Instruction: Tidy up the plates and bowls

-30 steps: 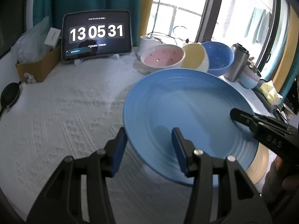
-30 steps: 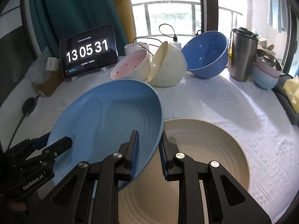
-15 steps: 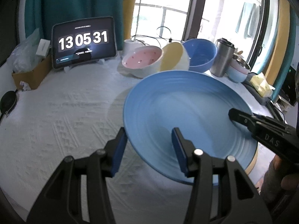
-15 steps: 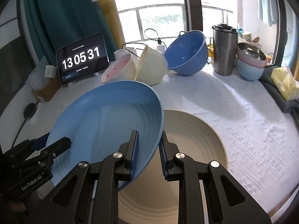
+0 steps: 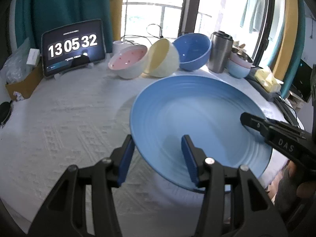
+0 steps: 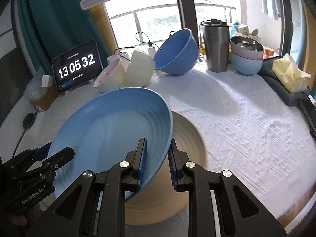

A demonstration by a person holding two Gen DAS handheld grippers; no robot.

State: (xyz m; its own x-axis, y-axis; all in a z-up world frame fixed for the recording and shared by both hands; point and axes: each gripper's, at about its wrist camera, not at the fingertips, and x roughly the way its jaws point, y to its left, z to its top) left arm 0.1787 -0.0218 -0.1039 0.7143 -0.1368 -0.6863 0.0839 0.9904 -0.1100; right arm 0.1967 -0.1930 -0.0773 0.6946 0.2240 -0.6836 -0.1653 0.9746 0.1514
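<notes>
A big blue plate [image 5: 197, 122] is held in the air by both grippers. My left gripper [image 5: 158, 158] is shut on its near rim, one finger under and one inside. My right gripper [image 6: 157, 160] is shut on the opposite rim of the blue plate [image 6: 110, 130]; it also shows in the left wrist view [image 5: 254, 124]. A cream plate [image 6: 177, 158] lies on the white cloth beneath, partly hidden. At the back stand a pink bowl [image 5: 128, 61], a yellow bowl [image 5: 162, 59] and a blue bowl [image 5: 192, 51], all tipped on their sides.
A tablet clock [image 5: 73, 47] stands at the back left beside a cardboard box [image 5: 23, 83]. A steel tumbler [image 6: 216, 45], stacked small bowls [image 6: 246, 59] and a yellow packet [image 6: 288, 75] are at the back right. The table's edge [image 6: 292, 215] is near right.
Both grippers have lifted the blue plate higher above the cream plate, so the table and bowls look farther off. The grips on the rim are unchanged.
</notes>
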